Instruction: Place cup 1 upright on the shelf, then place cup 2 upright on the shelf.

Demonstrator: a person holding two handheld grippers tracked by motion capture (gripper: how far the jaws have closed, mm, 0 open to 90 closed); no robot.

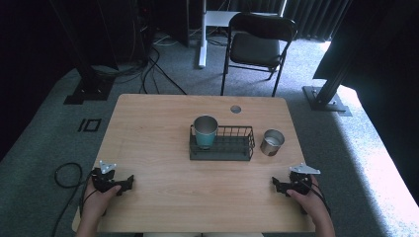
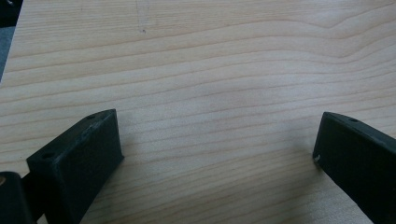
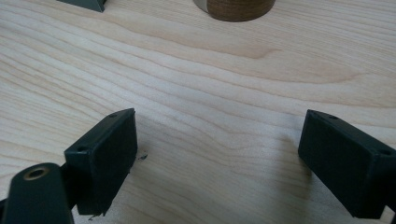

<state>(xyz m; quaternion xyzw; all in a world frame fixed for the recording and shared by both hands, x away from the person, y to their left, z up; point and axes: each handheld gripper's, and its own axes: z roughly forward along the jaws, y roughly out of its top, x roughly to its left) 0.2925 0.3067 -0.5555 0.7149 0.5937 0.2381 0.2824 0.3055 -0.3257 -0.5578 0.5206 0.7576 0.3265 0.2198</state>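
both grippers (image 1: 129, 181) (image 1: 274, 183) spread, resting on table (image 1: 163, 128).

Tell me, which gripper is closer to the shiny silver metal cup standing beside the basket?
Right. The right gripper sits just below the shiny silver metal cup, near the table's right edge. The left gripper rests far across the table, at its left side.
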